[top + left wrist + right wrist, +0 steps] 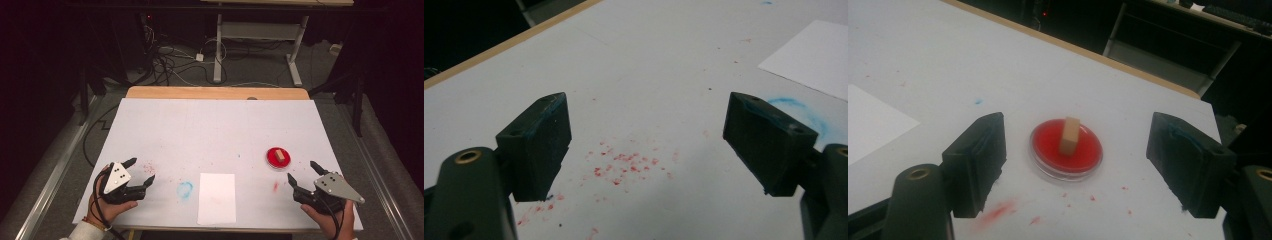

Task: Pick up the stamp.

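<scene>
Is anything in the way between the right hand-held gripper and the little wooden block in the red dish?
Nothing visible. The right hand-held gripper is open, facing the wooden block standing in the red dish, with bare table between.

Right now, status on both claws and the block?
Left claw open, empty. Right claw open, facing dish. Block upright in dish, untouched. Path clear.

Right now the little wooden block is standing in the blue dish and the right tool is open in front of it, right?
Not quite. The dish is red, not blue, as the right gripper view shows. The rest holds: the little wooden block stands in it, and the right tool is open in front of it.
</scene>
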Motion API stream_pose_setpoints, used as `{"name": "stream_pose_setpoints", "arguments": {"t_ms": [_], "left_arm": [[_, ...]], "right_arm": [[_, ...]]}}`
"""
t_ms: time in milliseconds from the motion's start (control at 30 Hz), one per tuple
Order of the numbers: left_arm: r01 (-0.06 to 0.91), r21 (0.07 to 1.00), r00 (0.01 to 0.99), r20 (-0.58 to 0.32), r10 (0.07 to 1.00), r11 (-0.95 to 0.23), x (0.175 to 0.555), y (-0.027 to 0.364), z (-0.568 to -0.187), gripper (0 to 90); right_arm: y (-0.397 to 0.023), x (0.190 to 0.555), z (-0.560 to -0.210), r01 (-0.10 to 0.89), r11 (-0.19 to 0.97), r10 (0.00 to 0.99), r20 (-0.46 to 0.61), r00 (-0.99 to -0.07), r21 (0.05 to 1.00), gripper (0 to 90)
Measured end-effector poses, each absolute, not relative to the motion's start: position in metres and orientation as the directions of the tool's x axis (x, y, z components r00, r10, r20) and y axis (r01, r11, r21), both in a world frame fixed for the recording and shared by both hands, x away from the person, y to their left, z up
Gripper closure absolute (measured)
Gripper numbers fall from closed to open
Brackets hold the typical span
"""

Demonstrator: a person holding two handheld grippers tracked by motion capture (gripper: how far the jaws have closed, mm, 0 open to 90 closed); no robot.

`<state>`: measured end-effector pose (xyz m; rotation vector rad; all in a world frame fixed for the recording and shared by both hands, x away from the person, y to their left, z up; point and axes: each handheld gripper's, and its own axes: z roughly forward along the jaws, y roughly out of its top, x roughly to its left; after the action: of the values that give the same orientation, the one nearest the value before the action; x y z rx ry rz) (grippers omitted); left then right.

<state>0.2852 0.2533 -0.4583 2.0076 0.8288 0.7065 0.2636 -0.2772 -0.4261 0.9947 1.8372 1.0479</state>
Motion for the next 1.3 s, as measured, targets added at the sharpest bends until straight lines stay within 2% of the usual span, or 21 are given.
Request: {"name": "stream_pose_setpoints", "arguments": {"t_ms": [267,333,533,600,733,867,967,1267,1300], "left_arm": [[0.303,0.838,0.64,0.174,0.749,-0.454,0.286,0.25,-0.461,18.6],[0.305,0.836,0.637,0.178,0.75,-0.457,0.286,0.251,-0.461,18.6],[0.322,0.823,0.641,0.173,0.748,-0.467,0.287,0.251,-0.464,18.9],[0.318,0.824,0.645,0.174,0.744,-0.468,0.286,0.251,-0.464,18.9],[0.326,0.822,0.647,0.165,0.744,-0.466,0.287,0.251,-0.466,19.0],[0.338,0.813,0.65,0.163,0.743,-0.474,0.288,0.252,-0.468,19.1],[0.345,0.813,0.651,0.153,0.744,-0.469,0.287,0.255,-0.469,19.7],[0.353,0.811,0.646,0.15,0.749,-0.467,0.286,0.257,-0.47,19.8],[0.355,0.808,0.649,0.149,0.746,-0.47,0.286,0.256,-0.47,19.8]], "right_arm": [[-0.285,0.272,-0.423,0.302,0.354,0.888,-0.217,-0.406,0.885,23.3],[-0.287,0.279,-0.416,0.327,0.355,0.887,-0.206,-0.413,0.876,27.6],[-0.285,0.297,-0.395,0.359,0.367,0.887,-0.207,-0.412,0.858,32.7],[-0.28,0.313,-0.385,0.394,0.4,0.867,-0.202,-0.455,0.828,35.2],[-0.271,0.34,-0.38,0.49,0.417,0.874,-0.19,-0.447,0.766,36.3],[-0.265,0.359,-0.383,0.558,0.415,0.879,-0.159,-0.449,0.718,38.3],[-0.261,0.377,-0.392,0.618,0.422,0.88,-0.136,-0.455,0.663,44.2],[-0.251,0.398,-0.418,0.68,0.434,0.877,-0.102,-0.47,0.591,53.7],[-0.25,0.401,-0.423,0.692,0.436,0.878,-0.101,-0.469,0.575,57.8]]}}
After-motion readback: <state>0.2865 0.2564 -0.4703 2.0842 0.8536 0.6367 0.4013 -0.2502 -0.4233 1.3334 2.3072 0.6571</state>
